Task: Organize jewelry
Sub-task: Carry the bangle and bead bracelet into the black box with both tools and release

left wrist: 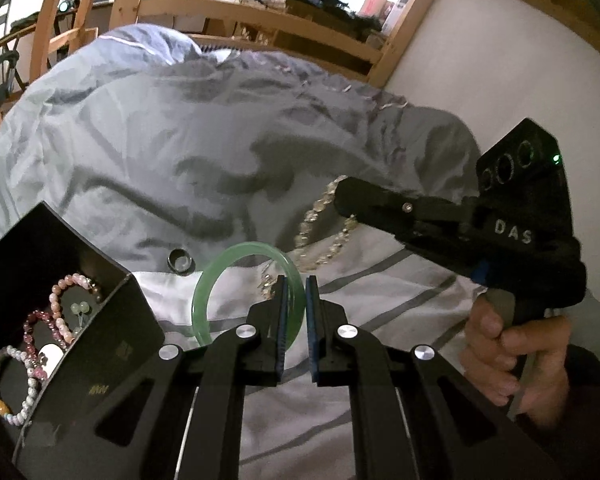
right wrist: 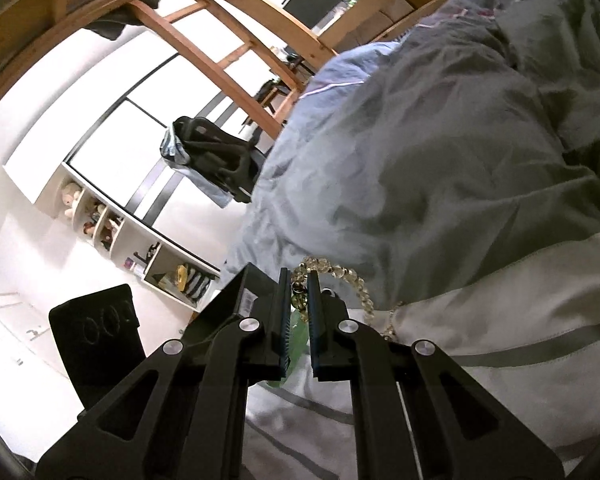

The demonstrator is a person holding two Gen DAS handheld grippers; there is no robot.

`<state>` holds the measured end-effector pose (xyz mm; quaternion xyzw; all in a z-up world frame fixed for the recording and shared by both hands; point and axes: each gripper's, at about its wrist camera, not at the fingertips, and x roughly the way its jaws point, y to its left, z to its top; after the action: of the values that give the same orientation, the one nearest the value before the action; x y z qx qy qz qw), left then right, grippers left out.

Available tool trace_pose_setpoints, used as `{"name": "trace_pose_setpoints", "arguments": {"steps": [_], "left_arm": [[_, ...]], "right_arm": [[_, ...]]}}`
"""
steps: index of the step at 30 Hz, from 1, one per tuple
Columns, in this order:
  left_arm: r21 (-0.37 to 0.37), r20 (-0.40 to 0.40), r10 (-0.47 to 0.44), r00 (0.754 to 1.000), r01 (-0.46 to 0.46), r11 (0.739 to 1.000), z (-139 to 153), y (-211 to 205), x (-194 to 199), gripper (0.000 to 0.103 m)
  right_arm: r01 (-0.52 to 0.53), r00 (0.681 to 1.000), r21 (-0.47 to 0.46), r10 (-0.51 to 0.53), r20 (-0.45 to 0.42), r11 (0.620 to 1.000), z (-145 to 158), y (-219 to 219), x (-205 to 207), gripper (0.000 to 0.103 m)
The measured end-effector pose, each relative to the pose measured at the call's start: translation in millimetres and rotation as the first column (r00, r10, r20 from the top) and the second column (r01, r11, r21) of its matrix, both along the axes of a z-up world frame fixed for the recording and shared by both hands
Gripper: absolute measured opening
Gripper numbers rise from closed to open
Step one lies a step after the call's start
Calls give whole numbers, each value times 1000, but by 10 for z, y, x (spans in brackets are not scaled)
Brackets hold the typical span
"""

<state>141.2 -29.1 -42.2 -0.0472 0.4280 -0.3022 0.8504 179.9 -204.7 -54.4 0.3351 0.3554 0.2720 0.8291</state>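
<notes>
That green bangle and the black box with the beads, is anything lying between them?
Left wrist view: a small dark ring lies on the bedsheet, between the black box and the green bangle, slightly farther back. Otherwise only sheet.
</notes>
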Motion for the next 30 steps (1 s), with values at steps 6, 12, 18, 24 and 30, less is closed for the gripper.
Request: {"name": "trace_pose_setpoints", "arguments": {"steps": [6,12,18,24,30], "left_arm": [[-60,45,28,999,-25,998,195,135,-89,8],[-99,96,88,991,-79,992,379,345,-165,8],[-114,143,156,977,-140,984,540,579,-273,9],[-97,148,208,967,-195,976,580,821,-341,9],[-115,153,261,953,-245,963,637,1051,-393,9]], "right_arm": [[-28,999,8,27,37,1000,116,102,-27,9],[-77,995,-27,78,63,997,252,274,1,9],[-136,986,-73,142,83,988,422,492,21,9],[-193,973,-119,206,102,974,602,761,29,9],[-241,958,-146,260,124,959,783,1055,70,9]]}}
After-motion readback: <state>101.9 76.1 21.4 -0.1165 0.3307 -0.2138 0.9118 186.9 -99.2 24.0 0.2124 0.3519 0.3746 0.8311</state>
